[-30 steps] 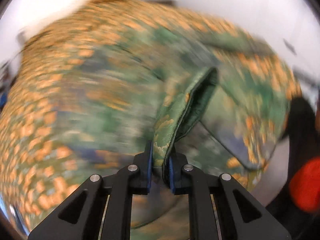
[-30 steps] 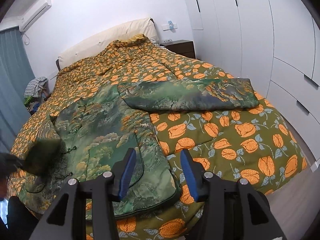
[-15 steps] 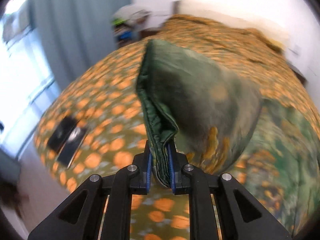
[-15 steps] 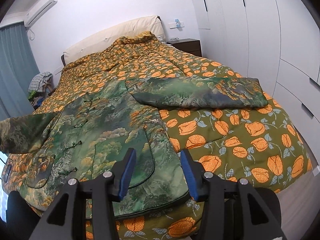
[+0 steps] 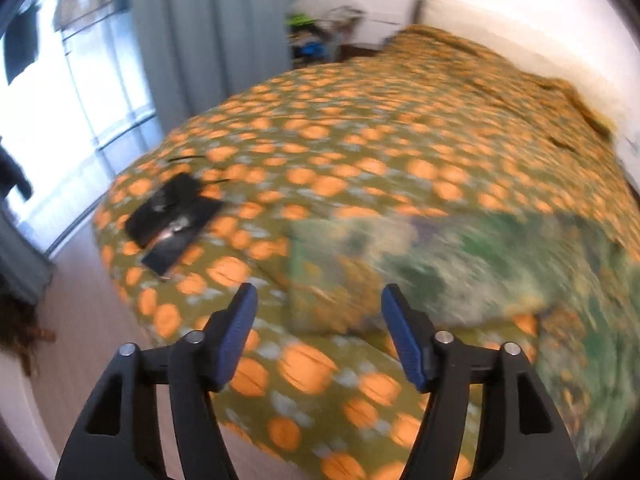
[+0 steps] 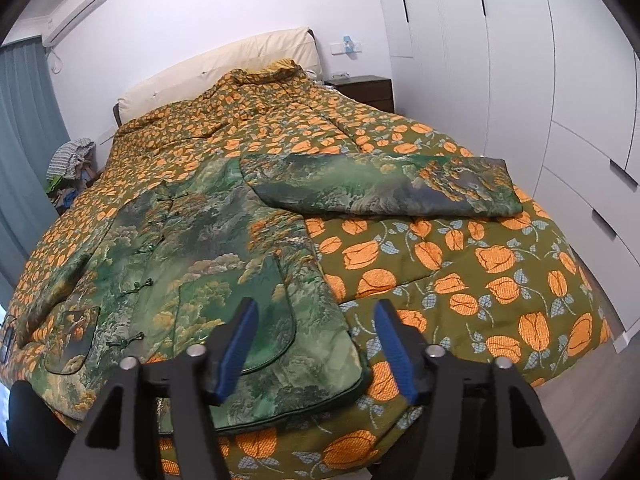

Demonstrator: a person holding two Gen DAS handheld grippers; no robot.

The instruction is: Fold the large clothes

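We see the green landscape-print jacket (image 6: 208, 264) lying spread face up across the bed (image 6: 460, 280), on a quilt patterned with orange flowers, its knotted front fastenings running up the middle. One sleeve (image 6: 384, 190) stretches flat out toward the white wardrobe doors (image 6: 520, 60); the other sleeve (image 5: 340, 276) lies on the quilt on the curtain side, blurred in the left wrist view. Our left gripper (image 5: 320, 332) has just been opening: its jaws stand apart above the end of that sleeve with nothing pressed between them. Our right gripper (image 6: 316, 344) has also just been opening and hangs over the jacket's lower hem corner, jaws apart, gripping nothing. Two dark flat objects (image 5: 172, 216) rest on the quilt near the bed's corner by the curtain (image 5: 224, 40).
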